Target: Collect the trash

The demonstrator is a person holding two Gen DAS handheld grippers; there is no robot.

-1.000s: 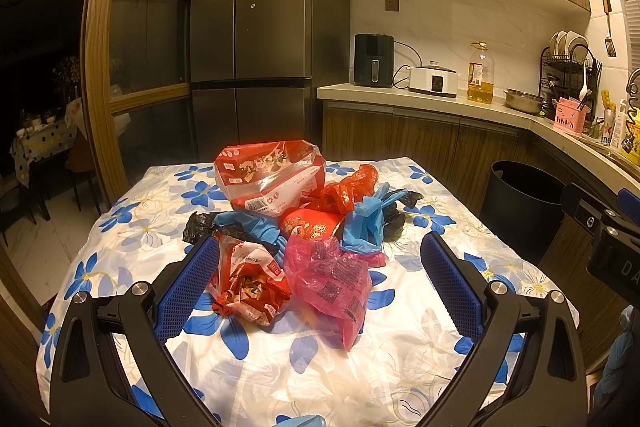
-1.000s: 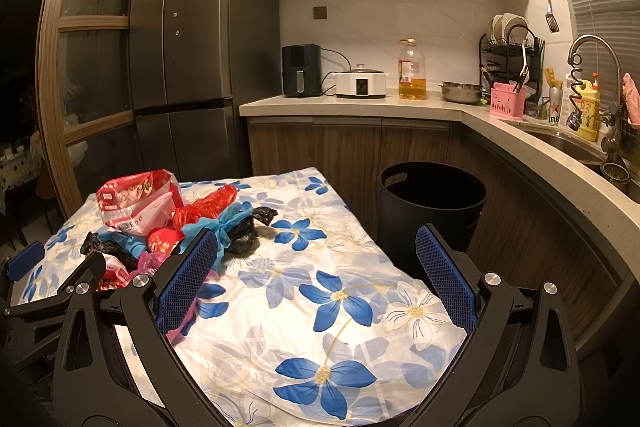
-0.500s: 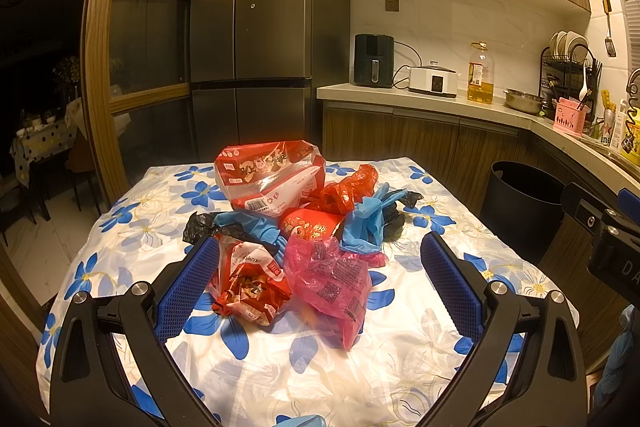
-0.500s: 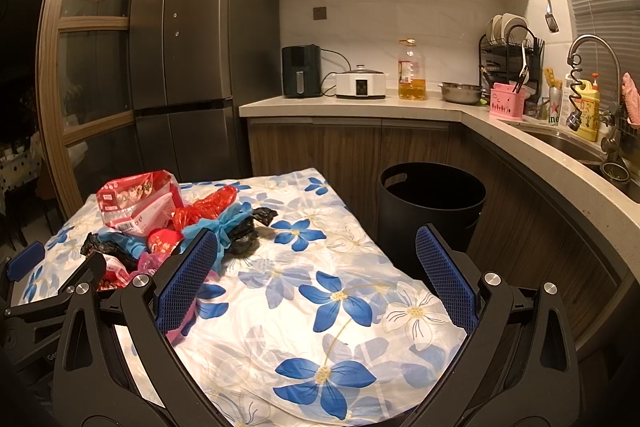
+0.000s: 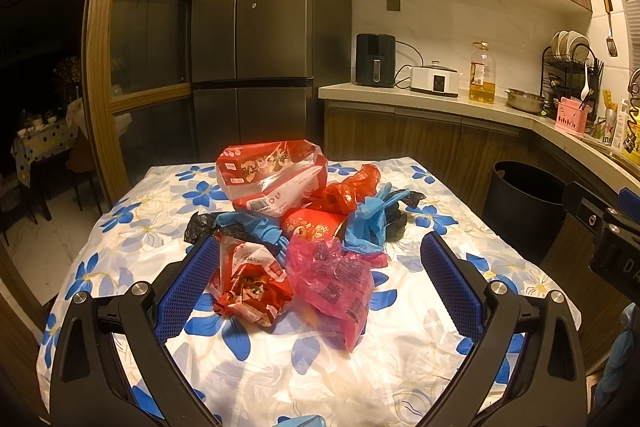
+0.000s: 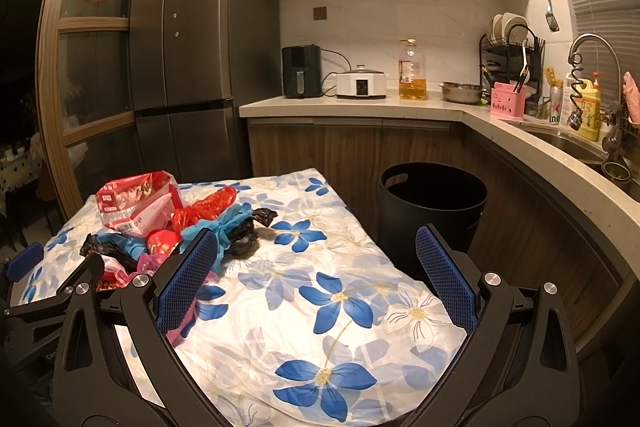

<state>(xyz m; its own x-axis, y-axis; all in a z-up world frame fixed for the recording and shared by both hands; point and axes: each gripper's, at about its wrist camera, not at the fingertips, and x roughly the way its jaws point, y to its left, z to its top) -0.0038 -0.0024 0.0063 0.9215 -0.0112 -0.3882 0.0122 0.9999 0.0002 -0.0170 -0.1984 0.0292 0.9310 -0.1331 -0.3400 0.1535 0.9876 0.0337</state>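
A pile of trash lies on the flowered tablecloth: a big red snack bag, a pink plastic bag, a red wrapper, blue bags and black bags. My left gripper is open and empty, just short of the pile, with the pink bag and red wrapper between its fingers in view. My right gripper is open and empty over the table's right part, right of the pile. A black trash bin stands on the floor past the table's right edge; it also shows in the left wrist view.
A kitchen counter with an air fryer, cooker, oil bottle and dish rack runs behind and to the right. A sink is at far right. A tall fridge stands behind the table.
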